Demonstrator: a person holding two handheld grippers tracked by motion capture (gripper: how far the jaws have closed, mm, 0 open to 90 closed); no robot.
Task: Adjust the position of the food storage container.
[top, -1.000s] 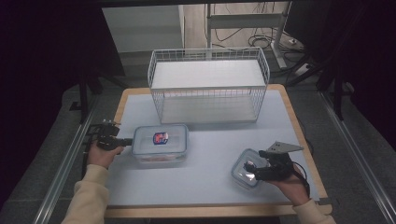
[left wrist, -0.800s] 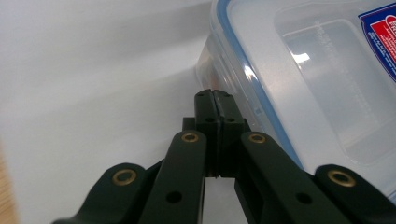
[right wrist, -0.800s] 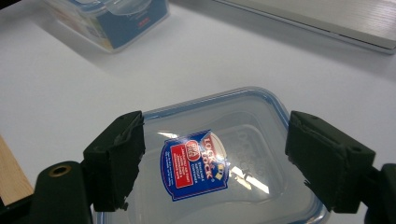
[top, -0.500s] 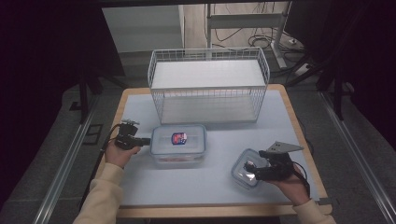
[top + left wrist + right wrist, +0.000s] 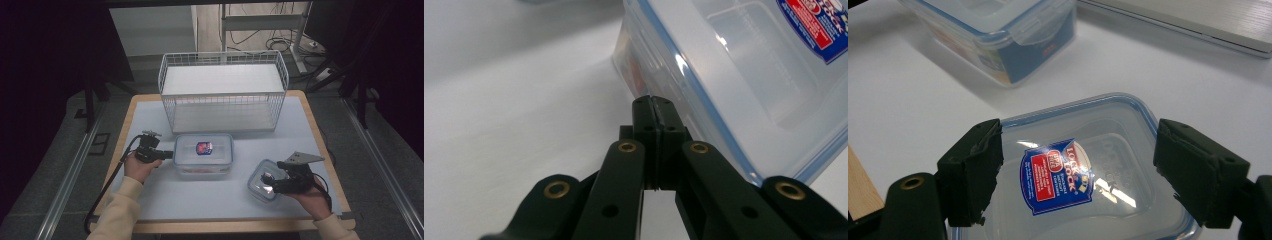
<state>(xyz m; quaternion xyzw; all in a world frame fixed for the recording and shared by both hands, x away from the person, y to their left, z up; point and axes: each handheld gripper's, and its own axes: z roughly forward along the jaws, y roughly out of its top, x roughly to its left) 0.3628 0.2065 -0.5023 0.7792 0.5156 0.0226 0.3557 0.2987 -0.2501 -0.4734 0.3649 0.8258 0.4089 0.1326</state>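
Large container's far end was cut off in left gripper view; contents were blurred behind clear wall. Left gripper was clenched on nothing, tips touching container's left side at mid-table, before wire basket. Right gripper was spread wide over small square container, pads not seen pressing it. White mat was laid on wooden table; dark room, cables behind.

One camera hangs high over the person's side, looking forward and down across the whole table. Each gripper camera rides low, close along its jaws. All three views catch the large clear container.
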